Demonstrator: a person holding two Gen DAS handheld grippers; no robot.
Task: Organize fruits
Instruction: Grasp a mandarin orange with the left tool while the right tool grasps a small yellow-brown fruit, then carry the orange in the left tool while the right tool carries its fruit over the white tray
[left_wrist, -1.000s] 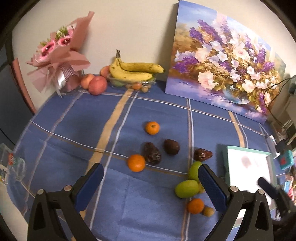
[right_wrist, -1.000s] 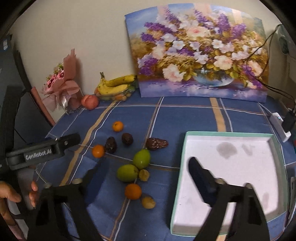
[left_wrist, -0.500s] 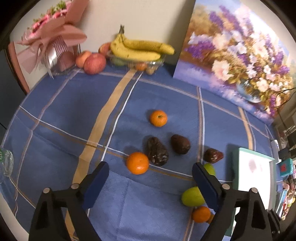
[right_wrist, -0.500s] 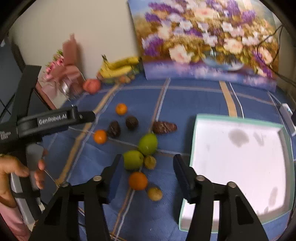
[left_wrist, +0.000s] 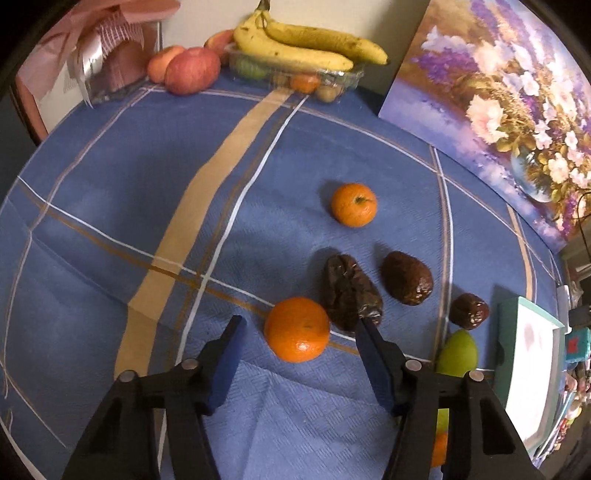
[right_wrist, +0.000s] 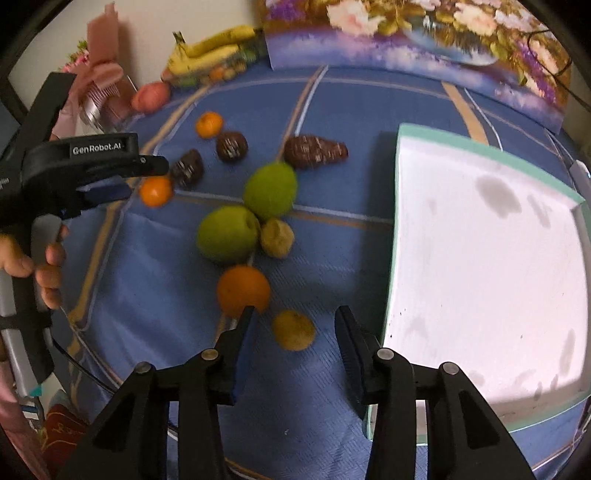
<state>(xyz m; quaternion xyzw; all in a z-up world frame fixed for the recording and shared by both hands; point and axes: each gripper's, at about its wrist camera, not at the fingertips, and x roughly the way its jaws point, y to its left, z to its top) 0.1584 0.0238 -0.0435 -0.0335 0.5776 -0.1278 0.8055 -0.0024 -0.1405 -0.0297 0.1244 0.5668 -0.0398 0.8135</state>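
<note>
My left gripper (left_wrist: 297, 328) is open, its jaws on either side of an orange (left_wrist: 296, 329) on the blue cloth, not touching it. Beyond lie a second orange (left_wrist: 354, 204), a wrinkled dark fruit (left_wrist: 349, 291), a dark avocado (left_wrist: 406, 277), a small dark fruit (left_wrist: 469, 311) and a green fruit (left_wrist: 458, 352). My right gripper (right_wrist: 295, 325) is open around a small yellow-brown fruit (right_wrist: 293, 329). Ahead of it lie an orange (right_wrist: 243, 291), two green fruits (right_wrist: 228, 239) (right_wrist: 270, 190) and another brown fruit (right_wrist: 277, 237). The white tray (right_wrist: 391, 258) stands right of it.
Bananas (left_wrist: 295, 46) on a clear punnet and apples (left_wrist: 192, 72) sit at the back by the wall, next to a pink bouquet (left_wrist: 107, 55). A flower painting (left_wrist: 498, 96) leans on the wall. The left gripper and hand (right_wrist: 48, 206) show at left in the right wrist view.
Both grippers have moved forward and down. The left now straddles the near orange; the right has narrowed and now straddles the small yellow-brown fruit.
</note>
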